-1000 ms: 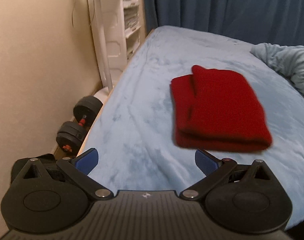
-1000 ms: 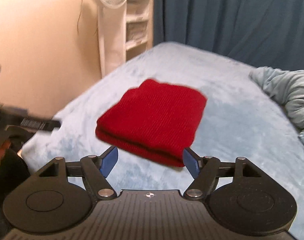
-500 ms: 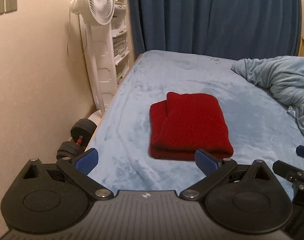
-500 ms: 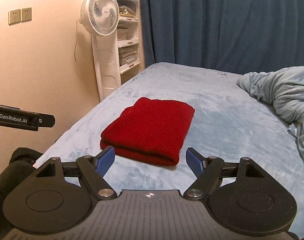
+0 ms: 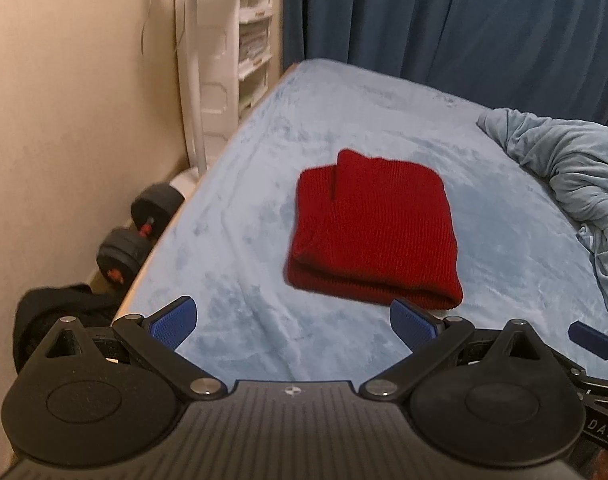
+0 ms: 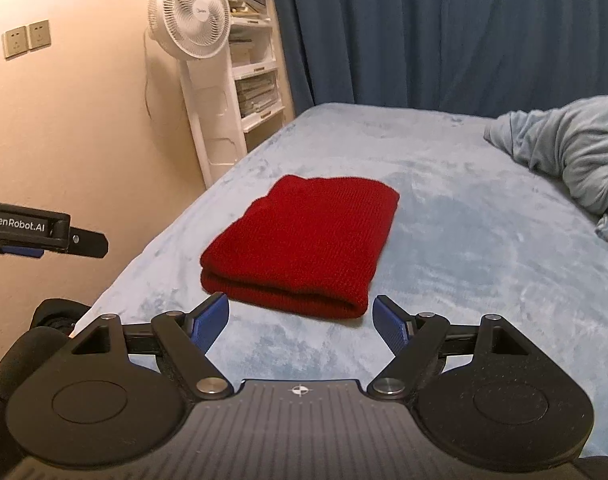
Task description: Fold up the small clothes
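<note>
A red knitted garment (image 5: 372,232) lies folded into a thick rectangle on the light blue bed (image 5: 243,240). My left gripper (image 5: 291,320) hovers just short of its near folded edge, open, with nothing between the blue pads. In the right wrist view the same garment (image 6: 304,240) lies just beyond my right gripper (image 6: 299,314), which is open and empty too. The left gripper's side (image 6: 43,232) shows at that view's left edge. A tip of the right gripper (image 5: 592,344) shows low at the right of the left wrist view.
A crumpled pale blue blanket (image 6: 564,152) lies on the bed's right side. A white standing fan (image 6: 189,20) and white shelves (image 6: 255,80) stand by the wall, with a dark blue curtain (image 6: 444,32) behind the bed. Dumbbells (image 5: 139,232) and a black bundle (image 5: 55,304) lie on the floor.
Both grippers have drawn back from the folded garment, and the left one has risen. The right gripper's jaws stand a little wider than a second ago. The garment has stayed in place.
</note>
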A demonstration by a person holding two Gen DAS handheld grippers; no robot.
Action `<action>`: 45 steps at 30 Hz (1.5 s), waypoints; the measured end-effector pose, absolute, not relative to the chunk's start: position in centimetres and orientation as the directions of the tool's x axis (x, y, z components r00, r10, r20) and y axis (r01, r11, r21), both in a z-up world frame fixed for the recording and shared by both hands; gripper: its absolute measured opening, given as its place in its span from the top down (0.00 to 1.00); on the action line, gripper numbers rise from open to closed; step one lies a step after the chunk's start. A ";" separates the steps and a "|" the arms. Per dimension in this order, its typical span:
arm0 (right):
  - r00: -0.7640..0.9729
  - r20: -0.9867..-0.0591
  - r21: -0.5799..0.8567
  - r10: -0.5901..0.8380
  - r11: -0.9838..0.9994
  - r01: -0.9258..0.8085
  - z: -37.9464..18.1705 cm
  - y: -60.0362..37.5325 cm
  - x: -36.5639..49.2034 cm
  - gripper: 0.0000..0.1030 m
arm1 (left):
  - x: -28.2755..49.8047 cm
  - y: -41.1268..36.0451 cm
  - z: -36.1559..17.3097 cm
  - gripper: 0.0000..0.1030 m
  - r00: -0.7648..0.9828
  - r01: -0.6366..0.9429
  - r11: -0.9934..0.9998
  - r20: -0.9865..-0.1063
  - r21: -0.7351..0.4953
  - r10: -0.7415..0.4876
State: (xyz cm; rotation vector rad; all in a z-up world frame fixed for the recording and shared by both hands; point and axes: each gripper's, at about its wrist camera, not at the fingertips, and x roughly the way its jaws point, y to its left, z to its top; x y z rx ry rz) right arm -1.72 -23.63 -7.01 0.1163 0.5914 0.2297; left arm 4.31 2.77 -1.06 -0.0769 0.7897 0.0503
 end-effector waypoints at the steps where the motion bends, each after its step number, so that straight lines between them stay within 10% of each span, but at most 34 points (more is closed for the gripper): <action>1: 0.801 -0.545 0.181 0.248 0.967 -0.177 -7.3 -23.8 -1.3 0.22 | 4.8 2.7 -1.3 0.00 0.694 -0.078 0.995 -0.720 -0.058 0.012; 27: 0.721 -0.636 0.319 0.275 0.945 -0.080 -12.4 -31.3 12.3 0.19 | 15.5 -1.0 -10.8 0.00 0.524 -0.260 0.947 -0.851 -0.190 -0.027; 39: 0.645 -0.663 0.574 0.381 0.812 0.110 -15.3 -38.2 33.5 0.14 | 21.1 3.5 -16.0 0.00 0.486 -0.489 0.775 -0.863 -0.399 -0.138; 45: 0.561 -0.762 0.445 0.323 0.891 0.091 -19.0 -34.6 43.3 0.14 | 22.9 4.7 -19.3 0.00 0.458 -0.543 0.713 -0.868 -0.444 -0.191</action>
